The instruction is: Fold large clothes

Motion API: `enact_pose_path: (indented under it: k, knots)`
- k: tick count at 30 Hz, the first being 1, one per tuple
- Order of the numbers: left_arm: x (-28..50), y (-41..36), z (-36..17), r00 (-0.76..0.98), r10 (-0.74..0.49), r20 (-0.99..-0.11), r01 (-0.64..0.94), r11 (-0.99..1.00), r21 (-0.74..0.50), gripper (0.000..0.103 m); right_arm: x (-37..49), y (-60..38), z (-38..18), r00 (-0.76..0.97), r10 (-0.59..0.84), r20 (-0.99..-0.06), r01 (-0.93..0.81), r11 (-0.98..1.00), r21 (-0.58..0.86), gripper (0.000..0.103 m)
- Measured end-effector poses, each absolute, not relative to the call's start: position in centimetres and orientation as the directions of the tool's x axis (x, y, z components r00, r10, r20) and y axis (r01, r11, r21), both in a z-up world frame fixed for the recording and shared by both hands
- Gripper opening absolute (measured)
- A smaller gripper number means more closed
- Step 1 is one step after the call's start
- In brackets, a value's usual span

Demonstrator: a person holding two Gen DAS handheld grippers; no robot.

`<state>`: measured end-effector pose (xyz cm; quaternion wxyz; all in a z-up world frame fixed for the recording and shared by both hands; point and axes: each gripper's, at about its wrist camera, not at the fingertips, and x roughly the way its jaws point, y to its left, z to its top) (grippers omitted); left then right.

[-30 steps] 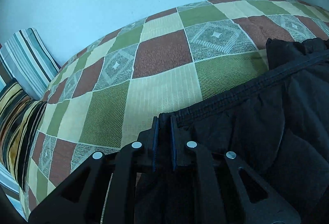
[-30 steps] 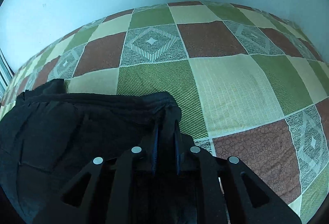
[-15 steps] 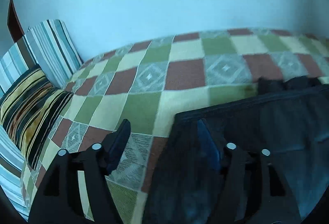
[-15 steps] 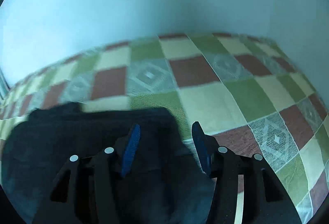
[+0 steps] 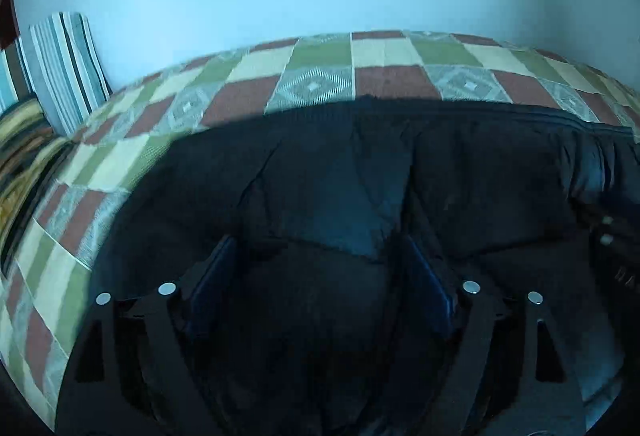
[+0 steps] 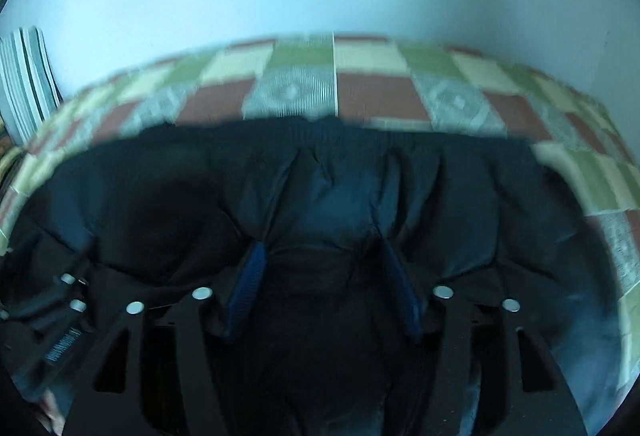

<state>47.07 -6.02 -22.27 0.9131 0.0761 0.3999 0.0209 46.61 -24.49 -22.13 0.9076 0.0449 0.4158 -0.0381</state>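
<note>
A large black padded garment (image 5: 360, 163) lies spread on a checked bedspread (image 5: 312, 87); its gathered hem runs along the far edge. In the left wrist view my left gripper (image 5: 320, 268) is open, blue pads wide apart, just above the garment's middle, holding nothing. In the right wrist view the same garment (image 6: 340, 187) fills the lower frame, and my right gripper (image 6: 324, 272) is open over it, empty. The other gripper shows at the left edge of the right wrist view (image 6: 64, 300). This view is blurred.
The bedspread (image 6: 376, 91) has green, cream, brown and grey squares and meets a pale blue wall behind. Striped pillows (image 5: 64, 63) stand at the far left, with a darker striped cushion (image 5: 20, 147) below them.
Both grippers let go of the garment's edge and opened wide. They then pulled back over the garment, which now lies flat and fills more of each view.
</note>
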Motion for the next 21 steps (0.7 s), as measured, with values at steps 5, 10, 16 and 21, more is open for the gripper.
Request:
enact_pose_path:
  k: [5,10,16,21]
  knots:
    - [47.6,-6.4,-23.8,0.684,0.117,-0.720,0.019,0.984,0.178,0.088,46.7,-23.5,-23.6,0.678,-0.112,-0.727,0.135,0.990,-0.027,0.062]
    - [47.5,-6.4,-24.5,0.689,0.117,-0.715,0.015,0.984,0.176,0.089,46.8,-23.8,-24.2,0.682,-0.103,-0.724,0.138,0.990,-0.012,0.062]
    - [47.9,-6.1,-24.9,0.676,0.097,-0.731,0.023,0.988,0.152,0.089,46.9,-23.6,-24.5,0.679,-0.108,-0.726,0.140,0.990,-0.016,0.063]
    - [48.4,-5.9,-25.2,0.656,0.067,-0.752,0.035,0.992,0.118,0.089,47.1,-23.6,-24.7,0.672,-0.107,-0.733,0.141,0.990,-0.015,0.063]
